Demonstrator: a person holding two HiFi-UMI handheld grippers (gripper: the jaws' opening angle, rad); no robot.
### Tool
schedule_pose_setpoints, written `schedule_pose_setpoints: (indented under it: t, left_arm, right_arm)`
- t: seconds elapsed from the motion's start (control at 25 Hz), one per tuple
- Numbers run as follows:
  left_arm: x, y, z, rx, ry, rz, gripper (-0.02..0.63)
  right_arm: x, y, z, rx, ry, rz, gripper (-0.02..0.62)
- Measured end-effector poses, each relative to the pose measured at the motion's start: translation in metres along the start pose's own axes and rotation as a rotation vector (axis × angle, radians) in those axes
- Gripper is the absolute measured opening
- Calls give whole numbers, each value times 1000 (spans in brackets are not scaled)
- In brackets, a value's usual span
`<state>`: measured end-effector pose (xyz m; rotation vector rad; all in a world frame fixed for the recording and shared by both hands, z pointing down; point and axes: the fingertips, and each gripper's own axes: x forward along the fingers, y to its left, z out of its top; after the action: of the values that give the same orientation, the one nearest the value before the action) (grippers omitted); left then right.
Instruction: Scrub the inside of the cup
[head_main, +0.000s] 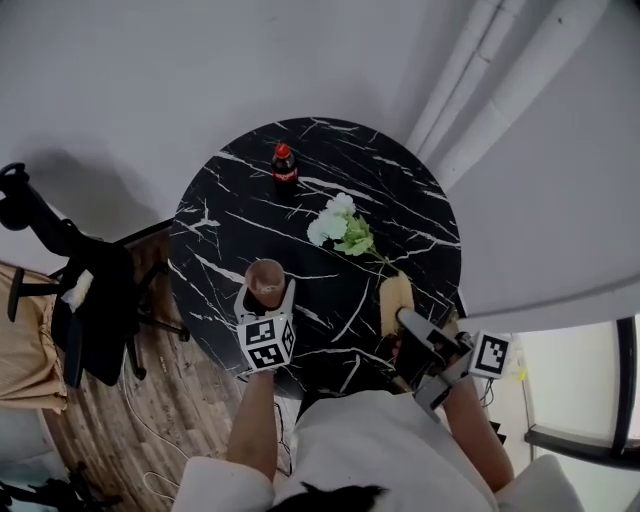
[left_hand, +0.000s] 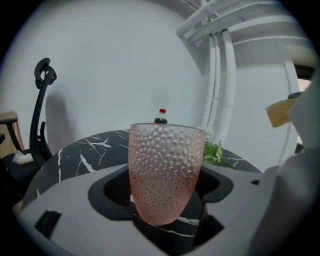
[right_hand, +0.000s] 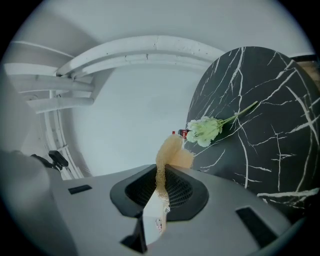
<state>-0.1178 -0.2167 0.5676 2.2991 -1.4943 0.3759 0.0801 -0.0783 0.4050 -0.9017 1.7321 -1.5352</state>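
A pink dimpled cup (left_hand: 166, 170) stands upright between the jaws of my left gripper (left_hand: 167, 200), which is shut on its sides. In the head view the cup (head_main: 266, 277) is over the near left part of the black marble table (head_main: 400, 190), just ahead of the left gripper (head_main: 267, 303). My right gripper (right_hand: 159, 192) is shut on a tan sponge (right_hand: 169, 152), which sticks out past the jaws. From above, that sponge (head_main: 395, 298) hangs over the table's near right edge with the right gripper (head_main: 408, 325) behind it. The two are apart.
A cola bottle (head_main: 284, 163) stands at the table's far side. A sprig of white and green flowers (head_main: 340, 225) lies near the middle. A black office chair (head_main: 70, 290) is to the left on the wooden floor, and white pipes (head_main: 480, 80) run along the wall.
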Motion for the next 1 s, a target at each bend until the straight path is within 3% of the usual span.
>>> schedule_pose_setpoints:
  t: [0.8,1.0]
  left_arm:
    - [8,-10,-25,40,58,-45,362]
    - [4,-14,-34,97,100,-65,362]
  right_arm:
    - [4,-12,-8,14,58,-18,56]
    - [11,-18,-17,40,93,-19,56]
